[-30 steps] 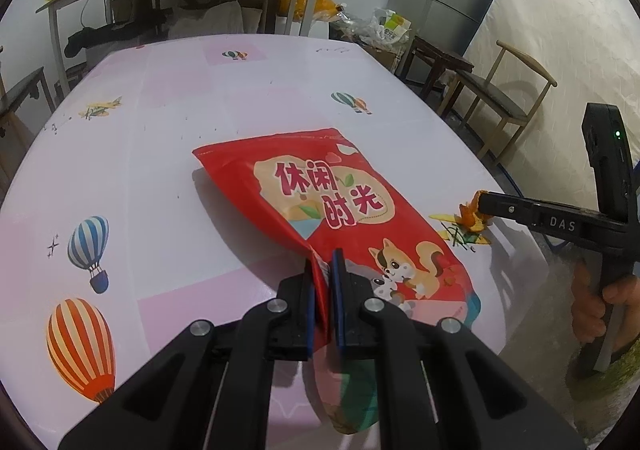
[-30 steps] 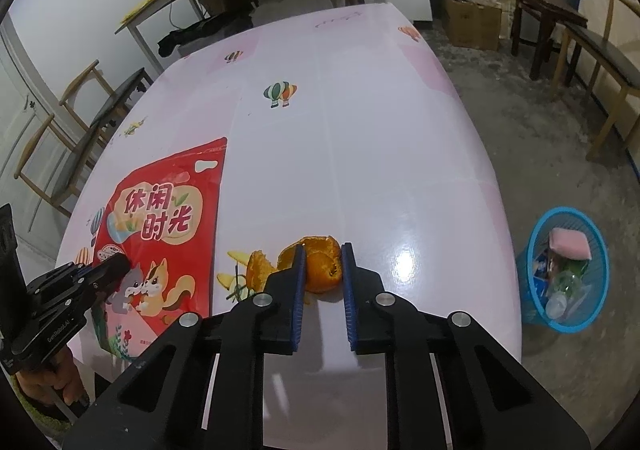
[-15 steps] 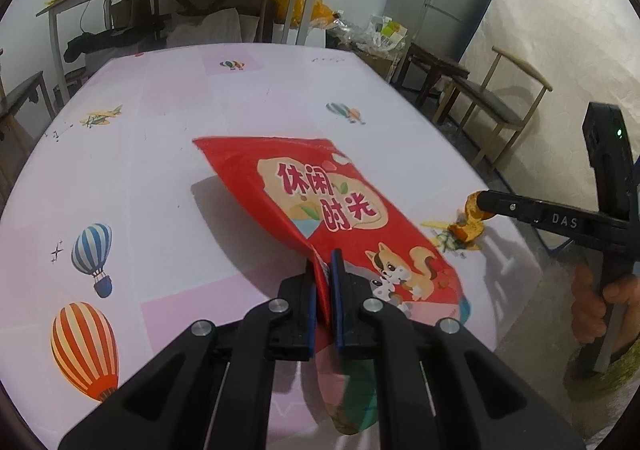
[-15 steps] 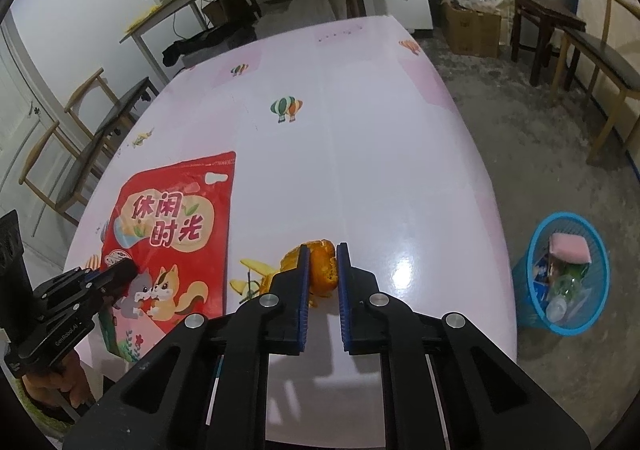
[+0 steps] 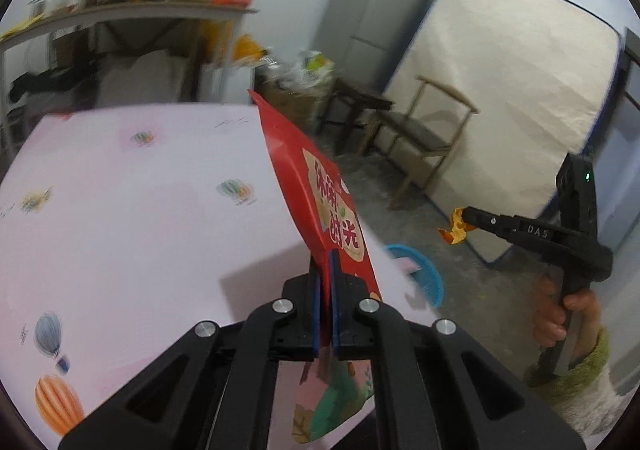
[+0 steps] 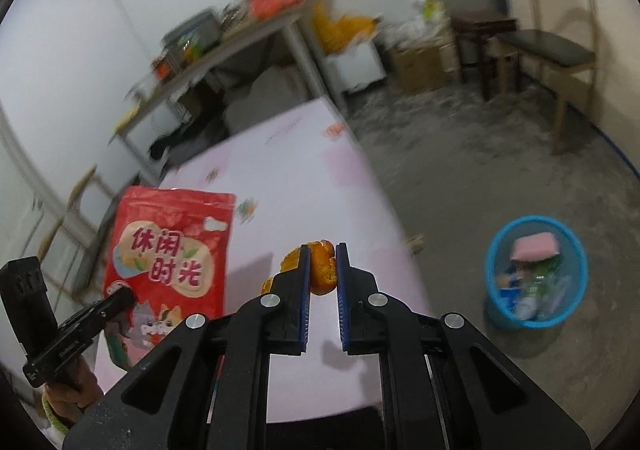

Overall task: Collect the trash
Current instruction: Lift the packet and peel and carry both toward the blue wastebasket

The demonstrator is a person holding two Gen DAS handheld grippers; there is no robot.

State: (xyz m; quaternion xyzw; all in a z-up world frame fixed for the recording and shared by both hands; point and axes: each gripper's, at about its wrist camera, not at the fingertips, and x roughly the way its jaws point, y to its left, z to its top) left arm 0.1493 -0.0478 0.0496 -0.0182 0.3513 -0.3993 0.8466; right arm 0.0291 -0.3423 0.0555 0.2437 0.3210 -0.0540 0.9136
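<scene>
Tongs on the left clamp a red snack bag, lifted upright above the pink desk. Right tongs pinch what looks like orange peel in the air, near a blue basket on the floor.

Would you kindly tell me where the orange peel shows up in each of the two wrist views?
Left wrist view: the orange peel is at the right, above the floor, pinched at the tip of the right claw.
Right wrist view: it is at centre, between the claw's blue pads.
Shared landmark: the blue trash basket on the floor beside the pink table.
</scene>
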